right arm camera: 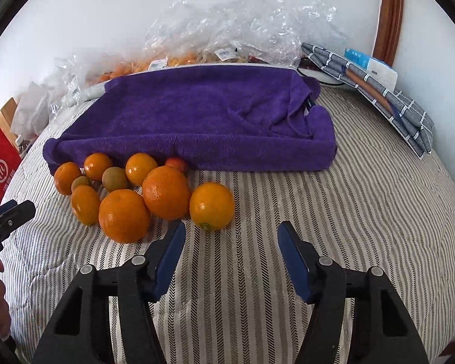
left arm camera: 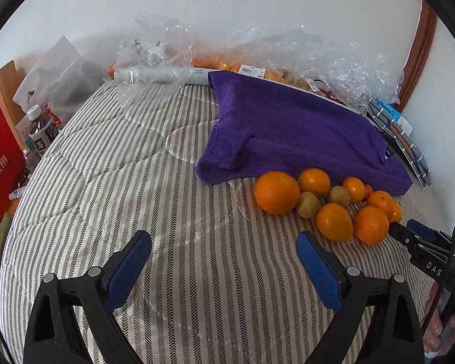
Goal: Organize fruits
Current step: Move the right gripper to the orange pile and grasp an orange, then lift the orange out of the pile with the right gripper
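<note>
Left gripper (left arm camera: 223, 250): jaws wide apart, nothing between them.
Right gripper (right arm camera: 231, 239): jaws apart, empty.
Oranges (right arm camera: 166, 192): clustered on striped cloth (right arm camera: 364, 212), touching purple towel's (right arm camera: 203, 112) near edge.

Ahead of my jaws, glossy dimpled oranges (right arm camera: 166, 192) rest on matt woven striped cloth (right arm camera: 257, 212), fuzzy purple towel (right arm camera: 197, 112) beyond them, crinkly clear plastic bags (right arm camera: 242, 27) farthest back.

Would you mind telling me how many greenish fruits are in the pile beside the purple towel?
2. One greenish fruit sits mid-pile among the oranges; the other lies nearer the left end. More may be hidden.
</note>
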{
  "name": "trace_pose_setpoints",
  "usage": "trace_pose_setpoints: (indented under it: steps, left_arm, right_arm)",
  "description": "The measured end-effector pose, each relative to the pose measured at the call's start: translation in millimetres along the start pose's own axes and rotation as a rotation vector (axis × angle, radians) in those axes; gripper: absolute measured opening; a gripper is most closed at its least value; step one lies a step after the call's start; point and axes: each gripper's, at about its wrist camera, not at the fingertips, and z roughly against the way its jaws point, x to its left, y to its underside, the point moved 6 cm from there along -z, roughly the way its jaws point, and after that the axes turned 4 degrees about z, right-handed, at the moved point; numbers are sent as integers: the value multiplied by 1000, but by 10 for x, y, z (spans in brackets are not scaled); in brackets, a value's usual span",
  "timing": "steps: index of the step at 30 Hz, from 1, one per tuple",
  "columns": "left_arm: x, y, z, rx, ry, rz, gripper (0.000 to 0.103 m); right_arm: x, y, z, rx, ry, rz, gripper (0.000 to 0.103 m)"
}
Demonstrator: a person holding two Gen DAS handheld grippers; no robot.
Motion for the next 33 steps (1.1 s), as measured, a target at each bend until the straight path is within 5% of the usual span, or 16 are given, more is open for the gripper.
trace_pose_setpoints:
  steps: [10, 18, 33]
  left_arm:
    - [-1, -29, -137, 2, 10, -11, 96]
    - [19, -23, -168, 4, 21, 9, 96]
    - [47, -8, -191, 17, 24, 31, 96]
  right_arm:
    - [4, -61, -177, 13, 37, 19, 59]
    - [32, -121, -214, -1, 49, 45, 34]
    - [61, -181, -250, -16, 49, 74, 35]
